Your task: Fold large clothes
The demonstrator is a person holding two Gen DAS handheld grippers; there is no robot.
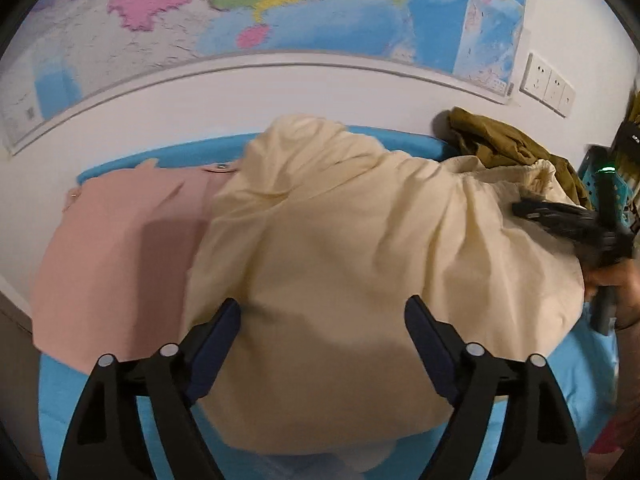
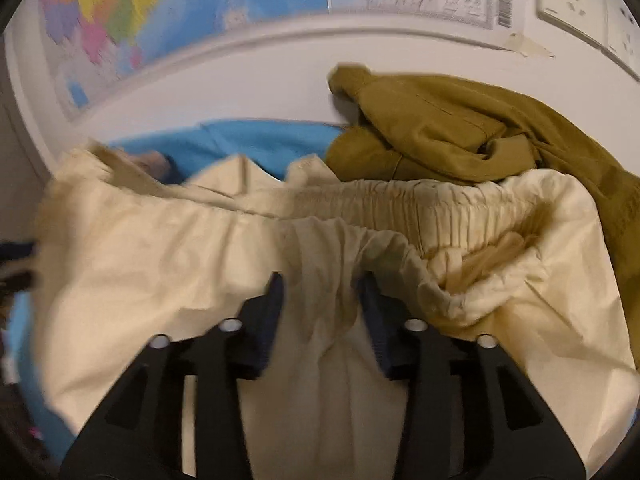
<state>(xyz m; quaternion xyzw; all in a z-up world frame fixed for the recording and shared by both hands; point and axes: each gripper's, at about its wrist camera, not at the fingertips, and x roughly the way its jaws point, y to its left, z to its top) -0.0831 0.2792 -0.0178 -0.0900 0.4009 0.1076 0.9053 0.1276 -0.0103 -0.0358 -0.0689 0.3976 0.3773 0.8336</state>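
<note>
Right gripper [image 2: 320, 300] closing on the cream garment's [image 2: 160, 272] gathered waistband.
Left gripper [image 1: 322, 320] hangs wide apart, empty, over cloth mid blue table [image 1: 160, 156]; pinch both layers squarely before lifting, clear of the olive garment [image 2: 440, 132] at the back edge.

Dim, warm indoor light; no glare. Soft shadows of the black gripper arms fall on the crumpled cream cotton garment [image 1: 340, 240] and the flat pink cloth [image 1: 120, 256]. Strong fisheye bending curves the coloured paper wall map [image 1: 240, 12], with black vignette at the corners. Right wrist view shows motion blur, heaviest at its left edge.
</note>
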